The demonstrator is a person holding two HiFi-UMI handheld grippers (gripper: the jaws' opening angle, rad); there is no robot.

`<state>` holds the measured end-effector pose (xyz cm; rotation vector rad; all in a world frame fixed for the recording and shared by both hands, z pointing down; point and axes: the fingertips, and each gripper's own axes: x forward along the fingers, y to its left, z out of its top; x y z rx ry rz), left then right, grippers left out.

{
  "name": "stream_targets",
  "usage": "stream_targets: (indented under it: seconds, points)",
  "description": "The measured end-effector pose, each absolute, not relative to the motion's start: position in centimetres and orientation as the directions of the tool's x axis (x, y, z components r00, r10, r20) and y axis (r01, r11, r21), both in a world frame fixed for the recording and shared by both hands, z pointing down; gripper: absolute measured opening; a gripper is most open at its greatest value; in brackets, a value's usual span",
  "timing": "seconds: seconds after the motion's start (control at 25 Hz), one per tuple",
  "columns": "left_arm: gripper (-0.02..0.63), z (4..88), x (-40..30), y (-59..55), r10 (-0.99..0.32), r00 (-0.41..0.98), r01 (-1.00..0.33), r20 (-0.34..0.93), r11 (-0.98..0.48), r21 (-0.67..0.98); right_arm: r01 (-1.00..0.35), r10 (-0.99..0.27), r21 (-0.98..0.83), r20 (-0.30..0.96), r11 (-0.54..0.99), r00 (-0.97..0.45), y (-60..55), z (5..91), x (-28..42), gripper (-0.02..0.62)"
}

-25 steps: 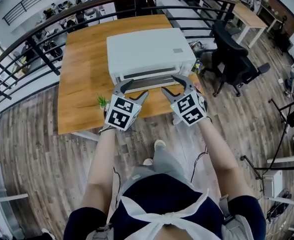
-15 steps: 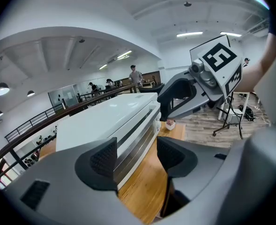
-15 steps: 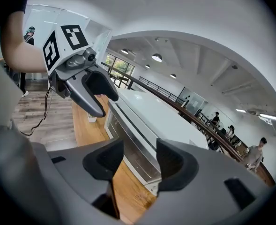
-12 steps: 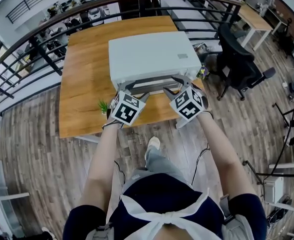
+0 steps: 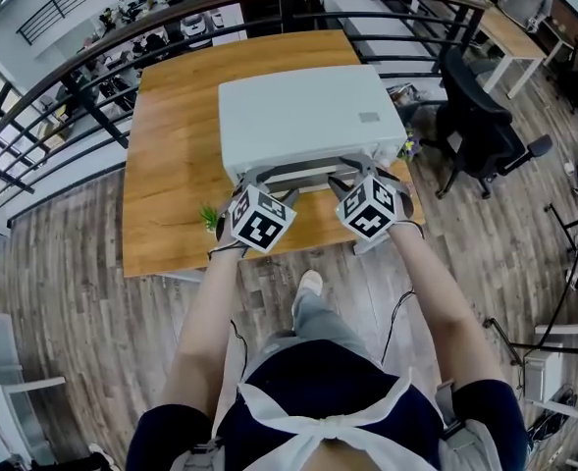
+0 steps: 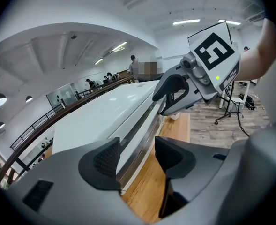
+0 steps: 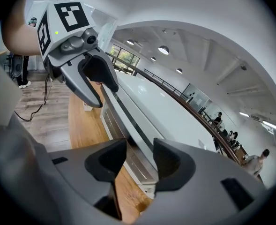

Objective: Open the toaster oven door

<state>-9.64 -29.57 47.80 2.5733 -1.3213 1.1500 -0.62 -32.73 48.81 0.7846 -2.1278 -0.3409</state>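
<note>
While the left gripper [image 5: 266, 183] is reaching in at the near left of the toaster oven [image 5: 308, 116], its jaws are standing wide apart, having just been closing a little. In the left gripper view, the long handle bar [image 6: 140, 137] along the top of the door front is running through the gap between them, and neither pad is pressing on it. The right gripper [image 5: 355, 173] is sitting at the near right of the same front edge. Its jaws have also just been closing, more than the left's, and are now standing at a somewhat narrower gap. The right gripper view is showing the same handle bar passing between them with daylight on both sides, so nothing is being clamped. Each gripper is also showing up in the other's view, poised further along the bar.

The door is lying shut against the white oven body, which is sitting near the front edge of the wooden table [image 5: 171, 165] with its door facing the person. A small green plant [image 5: 208, 214] is peeking out just beside the left gripper's marker cube. A dark railing [image 5: 92, 57] is curving round behind the table, and a black office chair [image 5: 475, 116] is standing on the plank floor [image 5: 73, 283], off to the right.
</note>
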Motion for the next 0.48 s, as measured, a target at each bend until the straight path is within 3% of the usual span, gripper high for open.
stream_targets:
  seconds: [0.2,0.48]
  points:
    - [0.184,47.57,-10.17,-29.51,-0.708,0.362,-0.74,0.607,-0.614,-0.274,-0.422,-0.644,0.486,0.585,0.765,-0.493,-32.32,48.82,-0.49,0.173]
    - [0.164,47.7,-10.27,-29.63,-0.719,0.354,-0.738,0.598,-0.607,-0.294,-0.442,-0.657,0.486,0.56,0.754,-0.505,-32.35,48.96,-0.34,0.173]
